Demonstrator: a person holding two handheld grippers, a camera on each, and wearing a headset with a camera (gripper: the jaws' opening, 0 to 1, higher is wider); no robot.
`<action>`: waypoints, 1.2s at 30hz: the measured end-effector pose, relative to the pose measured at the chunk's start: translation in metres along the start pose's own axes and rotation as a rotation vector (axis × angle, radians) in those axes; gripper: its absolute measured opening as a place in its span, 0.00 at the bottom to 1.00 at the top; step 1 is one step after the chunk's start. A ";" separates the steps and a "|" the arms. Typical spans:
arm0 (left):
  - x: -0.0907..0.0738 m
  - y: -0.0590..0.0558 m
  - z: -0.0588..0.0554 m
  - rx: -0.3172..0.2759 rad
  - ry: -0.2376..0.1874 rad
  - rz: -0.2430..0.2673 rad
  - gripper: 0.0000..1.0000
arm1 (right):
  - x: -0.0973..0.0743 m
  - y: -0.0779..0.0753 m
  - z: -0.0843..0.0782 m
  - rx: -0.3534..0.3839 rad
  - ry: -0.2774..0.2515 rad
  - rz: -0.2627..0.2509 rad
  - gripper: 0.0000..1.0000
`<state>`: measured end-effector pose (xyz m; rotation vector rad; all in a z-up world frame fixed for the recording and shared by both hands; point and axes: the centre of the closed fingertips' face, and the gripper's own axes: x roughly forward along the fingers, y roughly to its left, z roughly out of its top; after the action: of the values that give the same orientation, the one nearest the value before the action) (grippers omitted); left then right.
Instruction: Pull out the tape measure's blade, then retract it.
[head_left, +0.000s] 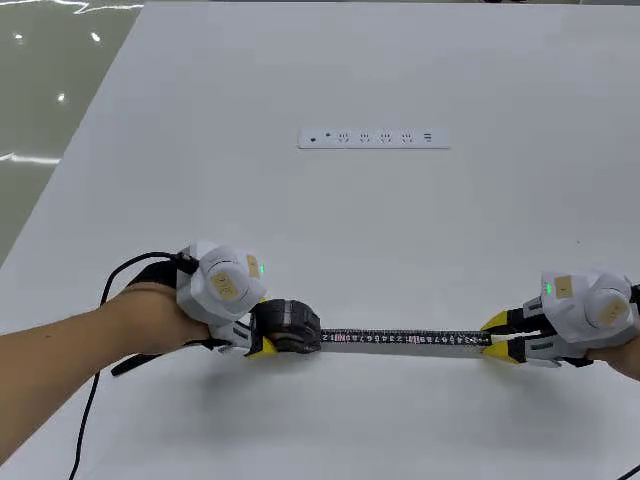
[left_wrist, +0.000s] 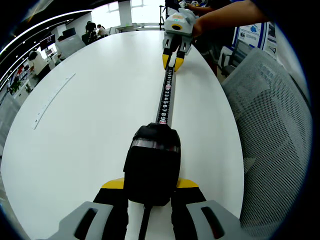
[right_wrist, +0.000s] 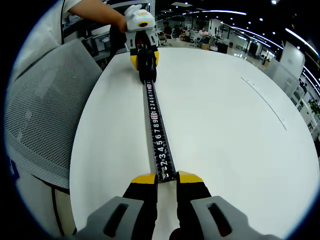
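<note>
Tape measure case (head_left: 288, 327): black and squat, on the near left of the table, its mouth facing right.
Blade (head_left: 405, 338): drawn out of the case to the right, lying low along the table with its printed numbers up.
Left gripper (head_left: 265, 332): jaws closed in around the case, yellow tips on either flank, holding it in place.
Right gripper (head_left: 497, 337): at the near right, jaws narrow, pinching the blade's free end between the yellow tips.
Key relation: the blade's long axis runs left to right, parallel to the near edge, in a straight line from one gripper to the other. The right gripper is at the free end, so retracting probably means guiding that end leftward along this line to the case.
Stage: the pull-out looks done or nearly so, and retraction is not yet begun.
Table (head_left: 300, 230): white and smooth.
Power strip (head_left: 373, 138): white, flat on the table at far centre.
Cable (head_left: 95, 400): black, trailing from the left gripper off the near edge.
Room: an open office with ceiling lights, a grey mesh chair back (left_wrist: 270, 125) beside the table, and desks with people far off.
</note>
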<state>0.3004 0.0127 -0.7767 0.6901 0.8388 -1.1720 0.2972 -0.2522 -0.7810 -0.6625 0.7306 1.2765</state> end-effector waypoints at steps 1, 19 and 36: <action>0.000 0.000 0.000 0.001 -0.001 0.001 0.29 | -0.001 0.000 -0.001 0.000 0.002 -0.001 0.09; 0.000 -0.001 0.000 0.000 0.001 -0.002 0.29 | -0.004 -0.001 -0.006 0.004 0.008 -0.007 0.09; 0.001 0.000 0.001 0.000 -0.002 -0.001 0.30 | 0.000 -0.001 -0.011 0.023 0.017 0.004 0.09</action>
<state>0.3006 0.0117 -0.7769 0.6880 0.8374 -1.1738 0.2974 -0.2608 -0.7881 -0.6543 0.7590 1.2658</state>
